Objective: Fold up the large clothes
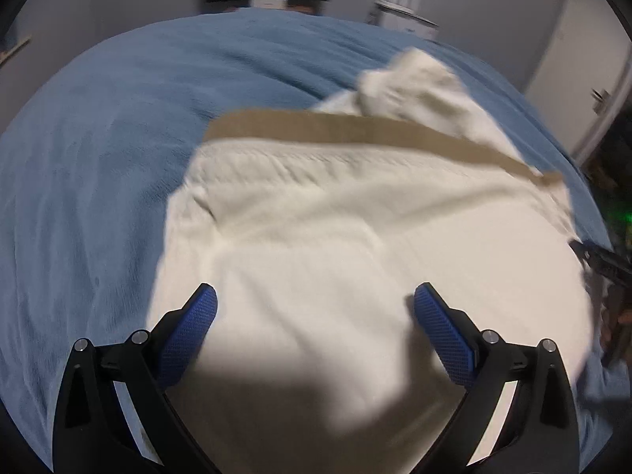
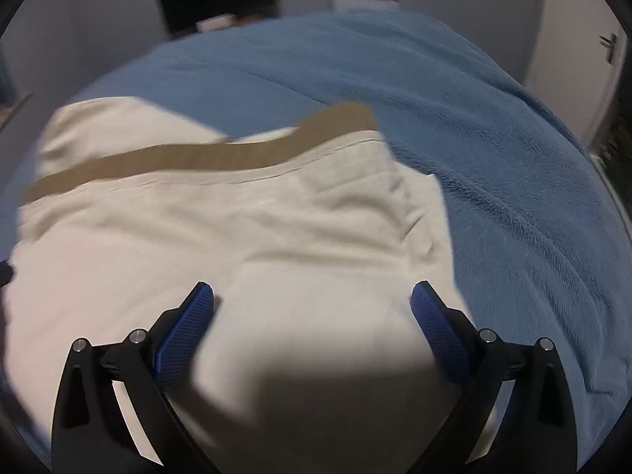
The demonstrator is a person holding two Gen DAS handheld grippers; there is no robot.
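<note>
So the big cream garment point(image 1: 324, 237) with its tan band point(image 1: 355, 134) lay flat on the blue blanket point(image 1: 98, 138) — the left gripper point(image 1: 315, 308) and right gripper point(image 2: 312, 304) both hung wide apart above it, holding nothing.

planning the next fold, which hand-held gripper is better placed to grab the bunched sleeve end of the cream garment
Left, probably. In its view the bunched sleeve lies ahead beyond the tan band, and the left hand-held gripper is open. The right hand-held gripper, also open, faces the garment's other edge.
</note>
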